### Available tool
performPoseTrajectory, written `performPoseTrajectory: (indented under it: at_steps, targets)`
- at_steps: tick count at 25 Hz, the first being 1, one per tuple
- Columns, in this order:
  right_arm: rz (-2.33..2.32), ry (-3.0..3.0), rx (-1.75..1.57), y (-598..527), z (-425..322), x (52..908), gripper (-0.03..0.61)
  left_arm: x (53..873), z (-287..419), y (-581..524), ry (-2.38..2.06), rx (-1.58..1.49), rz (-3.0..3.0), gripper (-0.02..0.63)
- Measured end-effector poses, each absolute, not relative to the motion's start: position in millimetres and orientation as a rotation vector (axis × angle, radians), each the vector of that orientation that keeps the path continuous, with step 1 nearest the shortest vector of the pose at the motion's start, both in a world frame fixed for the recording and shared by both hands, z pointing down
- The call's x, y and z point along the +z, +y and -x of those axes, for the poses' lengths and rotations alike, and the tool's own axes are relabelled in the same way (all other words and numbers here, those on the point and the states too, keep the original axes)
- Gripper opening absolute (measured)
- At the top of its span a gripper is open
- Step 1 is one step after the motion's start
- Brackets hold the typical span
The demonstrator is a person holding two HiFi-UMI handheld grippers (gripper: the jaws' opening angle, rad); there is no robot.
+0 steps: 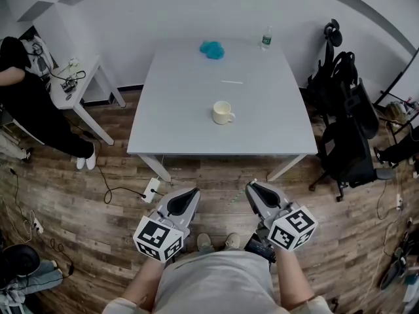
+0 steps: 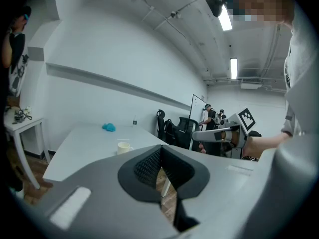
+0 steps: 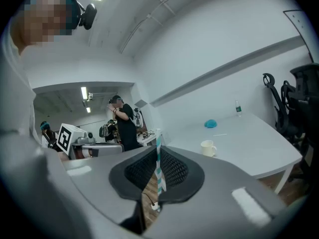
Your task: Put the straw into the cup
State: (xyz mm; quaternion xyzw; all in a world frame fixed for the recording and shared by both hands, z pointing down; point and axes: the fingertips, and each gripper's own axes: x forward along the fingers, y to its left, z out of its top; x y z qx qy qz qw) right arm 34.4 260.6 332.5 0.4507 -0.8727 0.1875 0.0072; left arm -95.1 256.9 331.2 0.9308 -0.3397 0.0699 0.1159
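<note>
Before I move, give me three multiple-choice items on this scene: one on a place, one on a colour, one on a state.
1. Where is the cup?
A) on the floor
B) on the table
C) in a hand-held gripper

2. What colour is the lump at the table's far edge?
A) red
B) yellow
C) blue

3. What is the right hand-held gripper doing?
A) shut on the straw
B) open, empty
C) shut on the cup

Answers:
1 B, the cup stands near the table's middle.
2 C, the lump is bright blue in every view.
3 A, the striped straw stands between its closed jaws.
</note>
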Motion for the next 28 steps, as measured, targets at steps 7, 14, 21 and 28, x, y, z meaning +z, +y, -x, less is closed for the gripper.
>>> performPoseTrajectory:
  at_steps: [7,14,21,28]
  targets:
    - [-1.436,-2.729,0.588,258.6,-10.4,333.3,0.029,333.7,119.3,253.6,-0.971,0.207,-2.740,0.017]
    - [-1.496,-2.713,0.583,260.6,-5.6,336.4,0.029,341.7,128.2,249.6,-0.937,0.206,-2.741,0.017]
    - [-1.523,-2.714,0.570,242.3,-9.4,336.0,0.028,339.9,126.7,230.4,-0.917,0.205,-2.763,0.017]
    - [-1.519,-2.719,0.563,210.3,-20.3,337.6,0.029,344.0,114.4,200.4,-0.912,0.213,-2.765,0.017]
